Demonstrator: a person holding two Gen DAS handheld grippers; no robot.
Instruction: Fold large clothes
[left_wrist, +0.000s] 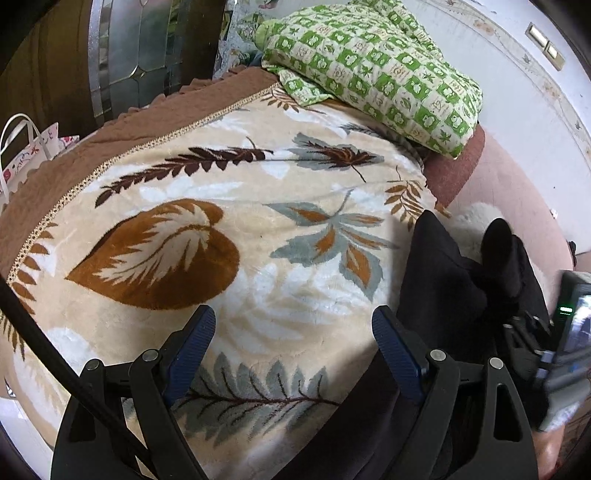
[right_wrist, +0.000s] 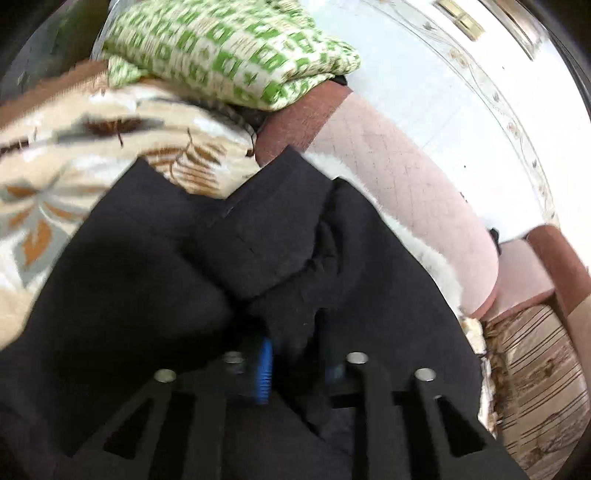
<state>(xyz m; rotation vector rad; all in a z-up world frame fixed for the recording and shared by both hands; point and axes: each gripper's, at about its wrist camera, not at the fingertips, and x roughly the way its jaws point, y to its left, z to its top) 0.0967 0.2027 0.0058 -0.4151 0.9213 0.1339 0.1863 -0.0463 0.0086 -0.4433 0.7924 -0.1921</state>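
A large black garment (left_wrist: 443, 295) hangs bunched at the right of the left wrist view, over the edge of a bed with a cream leaf-patterned blanket (left_wrist: 229, 236). My left gripper (left_wrist: 293, 328) is open and empty above the blanket, left of the garment. In the right wrist view the black garment (right_wrist: 221, 258) fills the middle and bottom. My right gripper (right_wrist: 295, 350) is shut on a fold of it; the blue pads (right_wrist: 263, 369) are mostly buried in the cloth. The right gripper's body (left_wrist: 569, 332) shows at the left view's right edge.
A green-and-white checked quilt (left_wrist: 376, 70) lies folded at the far end of the bed. A pink-brown mattress edge (right_wrist: 399, 177) and white wall are on the right. A gift bag (left_wrist: 33, 147) stands left of the bed. A striped cushion (right_wrist: 535, 369) lies at lower right.
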